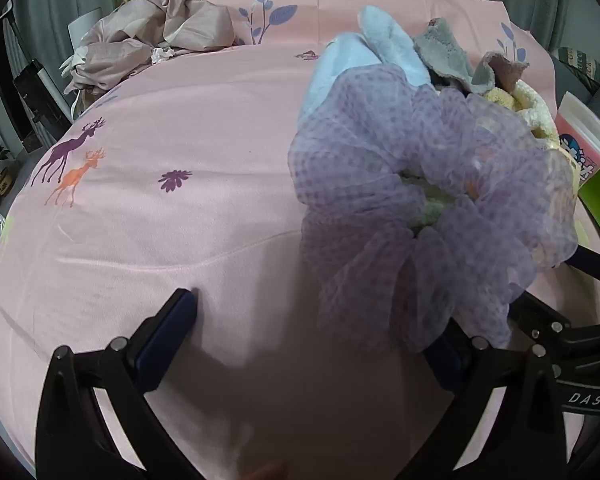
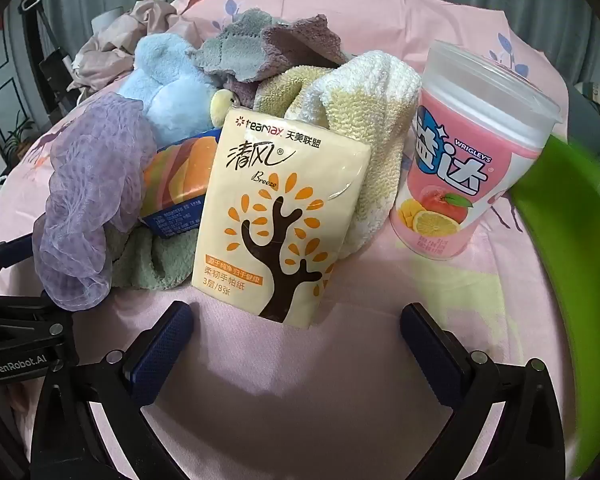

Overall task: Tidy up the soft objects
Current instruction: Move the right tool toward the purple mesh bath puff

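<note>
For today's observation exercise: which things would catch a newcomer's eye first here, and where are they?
The cream tissue pack with its brown tree stands front and centre, leaning on the pile of towels. Right of it stands a pink gum tub; left of it, a frilly purple mesh scrunchie lies on the pink bedsheet.

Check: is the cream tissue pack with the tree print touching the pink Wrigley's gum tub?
Apart. The right wrist view shows the cream tissue pack and pink gum tub separated by a yellow-white towel.

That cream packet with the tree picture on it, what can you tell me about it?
The tissue packet is a soft, glossy cream plastic pack printed with a brown tree, orange leaves and Chinese lettering. It stands tilted back against the pile of towels, its bottom edge on the pink bedsheet, just ahead of the right gripper, untouched.
</note>
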{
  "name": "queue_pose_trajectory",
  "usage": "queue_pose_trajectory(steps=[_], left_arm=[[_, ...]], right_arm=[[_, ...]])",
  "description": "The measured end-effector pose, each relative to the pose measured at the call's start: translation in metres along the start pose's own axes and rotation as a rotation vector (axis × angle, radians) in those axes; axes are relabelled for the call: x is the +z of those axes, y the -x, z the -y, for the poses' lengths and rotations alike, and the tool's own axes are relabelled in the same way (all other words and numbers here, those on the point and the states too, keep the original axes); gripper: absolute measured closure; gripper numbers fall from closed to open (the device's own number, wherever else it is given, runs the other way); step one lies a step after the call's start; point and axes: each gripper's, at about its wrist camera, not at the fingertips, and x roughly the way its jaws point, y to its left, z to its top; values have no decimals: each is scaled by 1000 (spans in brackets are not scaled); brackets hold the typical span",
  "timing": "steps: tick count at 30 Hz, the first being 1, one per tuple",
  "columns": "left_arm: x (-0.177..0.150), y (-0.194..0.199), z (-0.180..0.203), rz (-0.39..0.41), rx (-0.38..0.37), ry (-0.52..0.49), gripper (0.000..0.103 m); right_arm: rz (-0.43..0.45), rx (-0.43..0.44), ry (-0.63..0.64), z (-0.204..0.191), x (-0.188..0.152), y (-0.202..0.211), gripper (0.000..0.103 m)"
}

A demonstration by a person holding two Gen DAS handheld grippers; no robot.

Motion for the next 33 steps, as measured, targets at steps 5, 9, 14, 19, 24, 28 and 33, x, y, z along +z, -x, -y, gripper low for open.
queue_pose_trajectory(steps=[5, 9, 14, 19, 24, 28, 33], left_arm=[[0, 0, -1, -2, -3, 2, 1], [0, 0, -2, -2, 6, -5, 1], [2, -3, 2, -8, 13, -8, 1], [1, -3, -1, -23, 14, 0, 1], [9, -1, 1, -85, 12, 14, 2], [12, 6, -9, -159, -49, 57, 3], [19, 34, -33, -127, -232, 195, 9]], right_arm=[[2, -1, 1, 0, 0, 0, 0], [1, -1, 1, 0, 0, 0, 0], [2, -2, 1, 0, 0, 0, 0], [0, -2, 1, 0, 1, 0, 0], [-6, -8, 3, -1, 3, -2, 0], [-27, -11, -8, -4, 6, 2, 0], [-81, 85, -20, 3, 16, 23, 0]])
